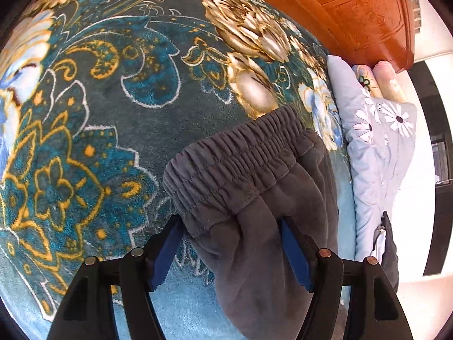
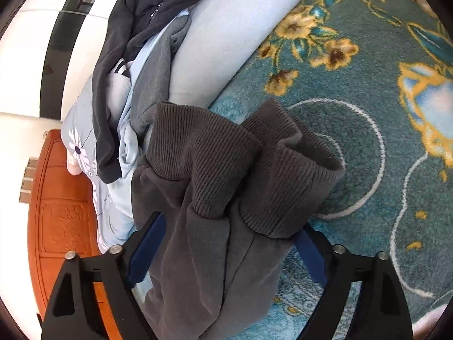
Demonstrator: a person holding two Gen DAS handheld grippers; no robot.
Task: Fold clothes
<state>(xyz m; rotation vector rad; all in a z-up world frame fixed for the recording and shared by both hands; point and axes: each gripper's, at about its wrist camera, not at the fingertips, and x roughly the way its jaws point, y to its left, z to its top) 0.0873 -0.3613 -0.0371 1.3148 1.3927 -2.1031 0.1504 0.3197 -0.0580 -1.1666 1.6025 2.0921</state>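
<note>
The dark grey sweatpants [image 1: 254, 198] lie on a fluffy teal blanket [image 1: 99, 113] with gold flowers, spread over a bed; in the left wrist view the stretchy waistband [image 1: 237, 153] sits just past the left gripper [image 1: 230, 243], and the grey cloth runs down between its two blue pads [image 1: 167, 249]; the jaws stand apart and the cloth looks loose between them, so I think this gripper is let go and not pinching; in the right wrist view the two ribbed leg cuffs [image 2: 254, 164] are bunched side by side, one partly over the other, and the legs run down between the pads of the right gripper [image 2: 226, 243], which also stand apart with the cloth only lying there, so it looks let go too; beside the pants a pile of other clothes [image 2: 136, 65] waits on a pale blue quilt with daisies [image 1: 382, 147], next to an orange wooden headboard [image 1: 354, 8]; I think the step in hand is laying the pants out long, waist at one end and cuffs at the other, before a fold; the next move would need both grippers to pinch the cloth firmly, maybe bring the cuffs up toward the waistband, and keep the legs flat so they do not bunch up; the cuffs are crumpled now, so they may need smoothing first.
</note>
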